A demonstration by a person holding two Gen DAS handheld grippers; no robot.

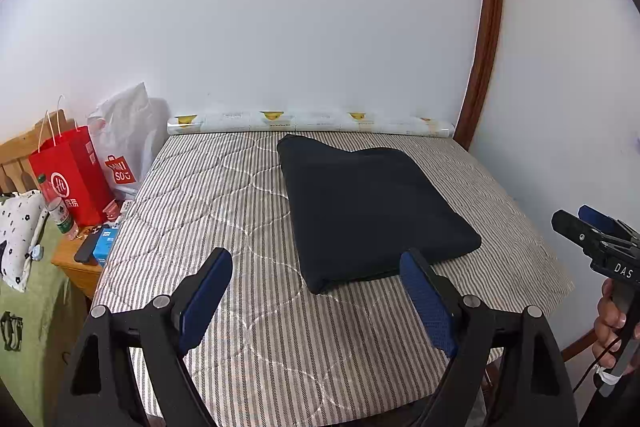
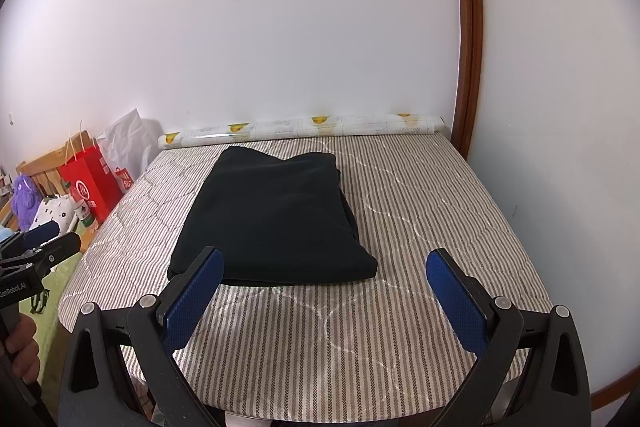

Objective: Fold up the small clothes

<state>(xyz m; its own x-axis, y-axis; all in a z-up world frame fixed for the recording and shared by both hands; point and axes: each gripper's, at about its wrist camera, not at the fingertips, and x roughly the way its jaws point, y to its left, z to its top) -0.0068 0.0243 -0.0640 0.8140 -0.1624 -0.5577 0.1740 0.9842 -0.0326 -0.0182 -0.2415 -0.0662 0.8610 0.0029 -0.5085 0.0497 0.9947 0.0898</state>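
A dark folded cloth [image 1: 372,211] lies on the striped pad [image 1: 224,195], a bit right of the middle. It looks like a neat, flat pack already, so the folding seems almost done or done.

The left claw [image 1: 316,287] is spread wide and holds nothing. The right claw [image 2: 324,287] is spread wide too, with nothing in it. Both float near the front edge of the pad and do not touch the cloth.

The cloth is straight ahead of both claws, on the far side of them. Its long way runs from near to far, toward the wall. Its near edge is just past the left claw's right finger and the right claw's left finger, so the cloth lies between the two claws. Both look about as close to it. I think any next grab would mean moving forward to that near edge.

At the far edge lies a paper roll [image 1: 312,123]. A red bag [image 1: 76,183] stands off to the left.
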